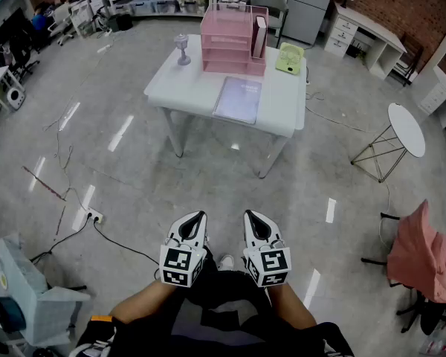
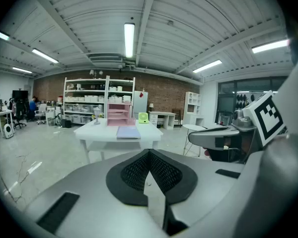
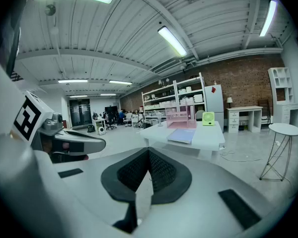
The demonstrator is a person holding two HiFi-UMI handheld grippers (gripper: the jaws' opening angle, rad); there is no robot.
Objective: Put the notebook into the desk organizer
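While I stand well back from the white table, the head view shows both my claws low in front of me. The left gripper and the right gripper sit side by side, each with its jaws pressed together on nothing. The notebook lies flat near the table's front edge, straight ahead and well apart from both claws. Its long axis runs away from me toward the pink desk organizer, which stands just behind it. It sits slightly right of my midline, so I judge the right claw marginally nearer, though the difference is small. A white upright thing already stands at the organizer's right side; I cannot tell whether it is a book or a folder.

Along the left gripper view, my black pads meet in a closed seam with nothing between them. The notebook shows far off, slightly left of the seam, in front of the organizer. My other claw's body cuts into the right side.

Along the right gripper view, the pads are likewise shut and bare. The notebook lies to the right of the seam, far ahead. From here I cannot make out which organizer compartments are free, and the notebook's cover is too small to read.
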